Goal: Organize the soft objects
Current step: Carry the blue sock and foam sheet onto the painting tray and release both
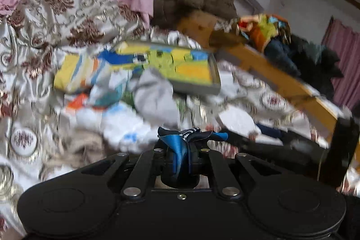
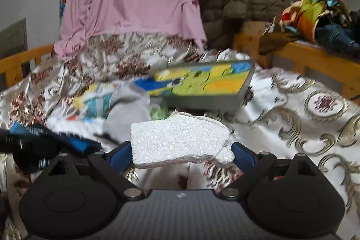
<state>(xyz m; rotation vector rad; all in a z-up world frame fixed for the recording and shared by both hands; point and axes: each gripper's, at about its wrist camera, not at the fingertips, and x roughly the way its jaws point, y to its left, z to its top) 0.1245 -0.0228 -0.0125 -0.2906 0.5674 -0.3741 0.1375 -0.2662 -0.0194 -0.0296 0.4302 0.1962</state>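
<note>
Pinching a dark blue cloth [image 1: 186, 141] tight in my left gripper [image 1: 190, 150], my right gripper [image 2: 180, 150] spread wide clamping a foam slab [image 2: 180, 138]; squeezing harder could snap it.

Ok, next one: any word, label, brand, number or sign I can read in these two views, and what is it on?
None can be read.
Dark blue cloth in the left gripper: white marks along its edge, too blurred.
Colourful box on the bedspread: printed shapes only, blurred.
White foam piece in the right gripper: blank.
</note>
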